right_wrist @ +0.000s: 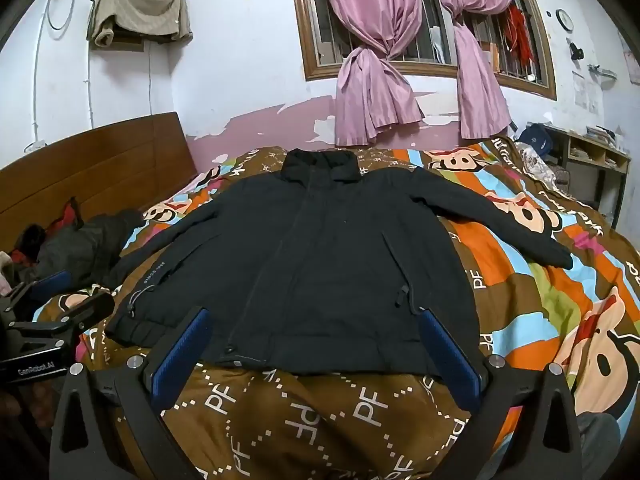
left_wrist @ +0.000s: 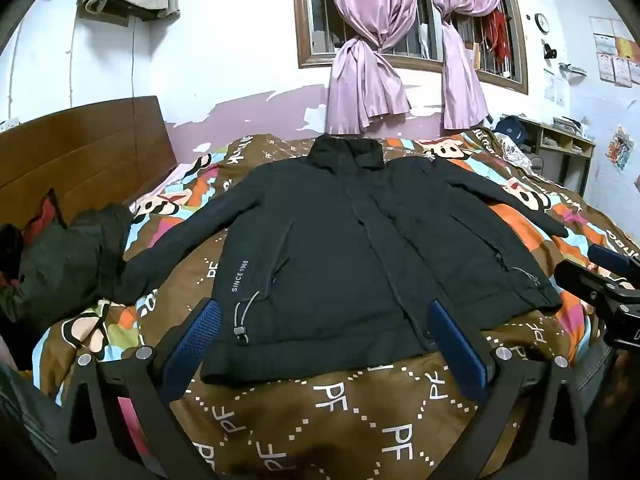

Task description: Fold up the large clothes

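A black zip-up jacket (left_wrist: 344, 240) (right_wrist: 320, 260) lies flat and face up on the bed, collar toward the far wall and both sleeves spread outward. White lettering runs along its left hem side. My left gripper (left_wrist: 324, 312) hovers open above the jacket's near hem, blue pads wide apart with nothing between them. My right gripper (right_wrist: 312, 320) also stands open over the hem, a little to the right of the left one. Each gripper shows at the edge of the other's view: the right gripper (left_wrist: 612, 280) and the left gripper (right_wrist: 52, 300).
A brown and multicoloured cartoon quilt (left_wrist: 360, 400) covers the bed. A dark green garment pile (left_wrist: 68, 264) lies at the left by the wooden headboard (left_wrist: 80, 152). Pink curtains (left_wrist: 368, 60) hang at the barred window; a desk (left_wrist: 560, 140) stands at the far right.
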`<state>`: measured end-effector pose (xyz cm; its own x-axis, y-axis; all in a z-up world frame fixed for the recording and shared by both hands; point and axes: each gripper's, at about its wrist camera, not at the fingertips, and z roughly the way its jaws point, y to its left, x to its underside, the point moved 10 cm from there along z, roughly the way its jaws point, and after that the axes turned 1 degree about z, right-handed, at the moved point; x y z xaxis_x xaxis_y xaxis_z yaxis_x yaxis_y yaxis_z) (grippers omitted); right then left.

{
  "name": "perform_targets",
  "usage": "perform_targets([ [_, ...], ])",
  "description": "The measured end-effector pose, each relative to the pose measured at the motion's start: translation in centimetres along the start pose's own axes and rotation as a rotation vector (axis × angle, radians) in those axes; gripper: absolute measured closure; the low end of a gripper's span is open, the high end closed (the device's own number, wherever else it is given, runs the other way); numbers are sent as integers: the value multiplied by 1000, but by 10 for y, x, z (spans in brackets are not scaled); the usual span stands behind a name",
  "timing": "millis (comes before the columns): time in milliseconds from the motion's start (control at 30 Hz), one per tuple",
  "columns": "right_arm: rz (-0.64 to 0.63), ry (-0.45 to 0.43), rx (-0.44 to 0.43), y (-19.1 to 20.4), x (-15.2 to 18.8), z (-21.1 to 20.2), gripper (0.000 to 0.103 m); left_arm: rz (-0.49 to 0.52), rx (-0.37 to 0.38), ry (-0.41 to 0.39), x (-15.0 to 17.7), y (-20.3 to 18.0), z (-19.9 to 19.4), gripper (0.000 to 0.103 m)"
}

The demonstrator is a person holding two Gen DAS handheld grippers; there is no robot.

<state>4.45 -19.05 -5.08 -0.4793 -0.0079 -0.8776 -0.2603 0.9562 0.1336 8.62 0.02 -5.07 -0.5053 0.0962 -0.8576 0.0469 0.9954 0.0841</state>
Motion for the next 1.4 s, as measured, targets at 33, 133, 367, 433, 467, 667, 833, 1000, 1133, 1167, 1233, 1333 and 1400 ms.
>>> perform_targets([
  [33, 2, 3, 0, 0, 0, 0, 0, 2, 1, 5, 0, 0, 0, 2],
  [133, 4, 4, 2, -1, 0, 0, 0, -3, 4, 5, 1, 0, 0, 2],
  [367, 13, 10, -1, -2, 0, 1, 0, -7, 10, 7, 1, -1, 0, 2],
  [433, 14, 10, -1, -5, 3, 2, 0, -8, 9, 8, 1, -1, 0, 2],
  [467, 15, 12, 0, -4, 3, 2, 0, -8, 9, 9, 1, -1, 0, 2],
  [667, 16, 14, 0, -4, 3, 3, 0, -7, 8, 9, 1, -1, 0, 2],
  [833, 16, 16, -1, -4, 3, 3, 0, -8, 8, 11, 1, -1, 0, 2],
  [1000, 18, 18, 0, -4, 3, 3, 0, -7, 9, 11, 1, -1, 0, 2],
  [1133, 18, 20, 1, -4, 4, 3, 0, -7, 9, 13, 1, -1, 0, 2],
  [1167, 18, 20, 1, -4, 4, 3, 0, -7, 9, 12, 1, -1, 0, 2],
  [1233, 18, 21, 1, -5, 4, 3, 0, -7, 7, 12, 1, -1, 0, 2],
  [1333, 19, 22, 1, -5, 4, 3, 0, -6, 8, 13, 1, -1, 0, 2],
  [1400, 19, 22, 1, -5, 4, 3, 0, -7, 7, 13, 1, -1, 0, 2],
])
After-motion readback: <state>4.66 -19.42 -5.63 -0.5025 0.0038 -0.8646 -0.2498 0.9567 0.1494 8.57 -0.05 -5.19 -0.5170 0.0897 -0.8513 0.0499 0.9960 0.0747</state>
